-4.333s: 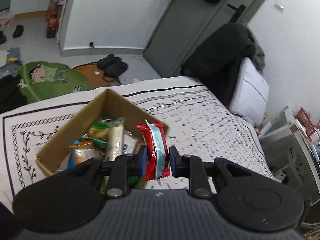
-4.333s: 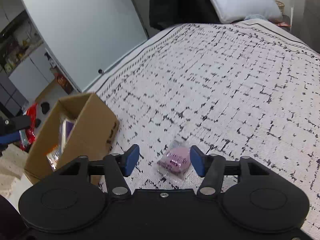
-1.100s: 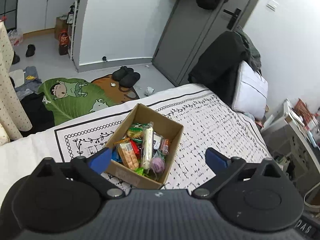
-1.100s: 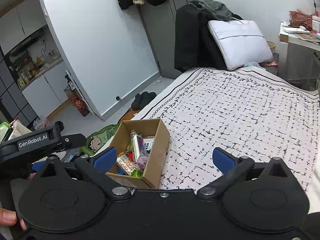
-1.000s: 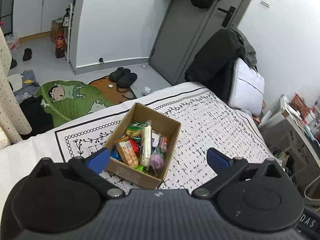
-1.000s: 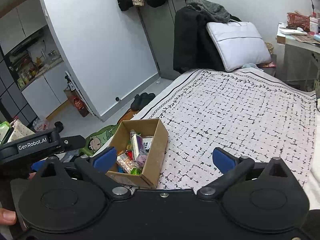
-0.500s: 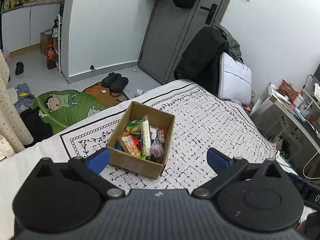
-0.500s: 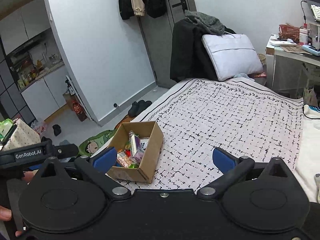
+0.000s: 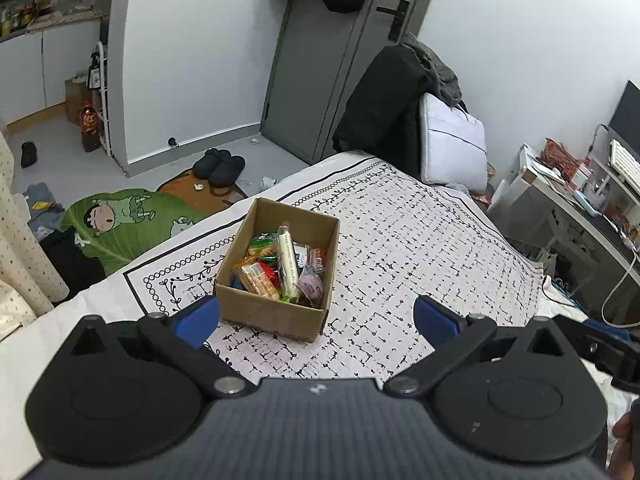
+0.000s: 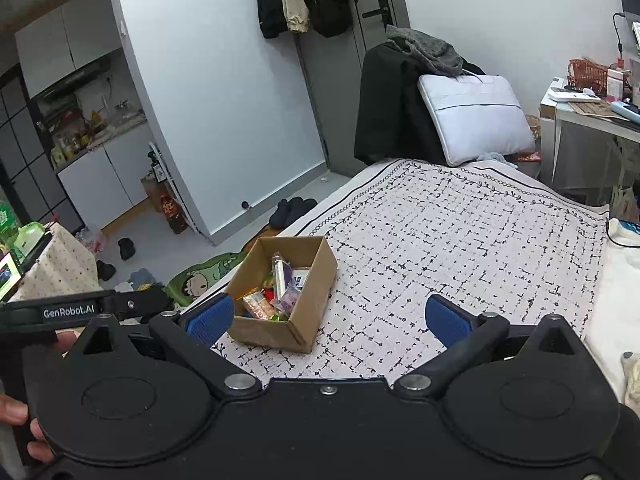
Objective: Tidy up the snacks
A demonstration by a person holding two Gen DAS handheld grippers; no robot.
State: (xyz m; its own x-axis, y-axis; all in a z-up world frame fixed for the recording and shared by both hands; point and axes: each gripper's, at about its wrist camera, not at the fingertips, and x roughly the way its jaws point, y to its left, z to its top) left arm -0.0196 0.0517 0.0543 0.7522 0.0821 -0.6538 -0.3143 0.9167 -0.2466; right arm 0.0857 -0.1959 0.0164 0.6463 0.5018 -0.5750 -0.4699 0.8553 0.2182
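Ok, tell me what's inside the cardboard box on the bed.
The cardboard box holds a pile of wrapped snacks: a long pale packet, a round purple one, an orange cracker pack and a green packet. Anything beneath the pile is covered.

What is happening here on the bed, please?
A person holds a two-finger gripper in each hand and is tidying snacks. The snacks lie packed in an open cardboard box on the patterned bed cover. Both the left gripper and the right gripper are open, empty and raised well above the box. No loose snack shows on the cover, so the sorting looks finished.
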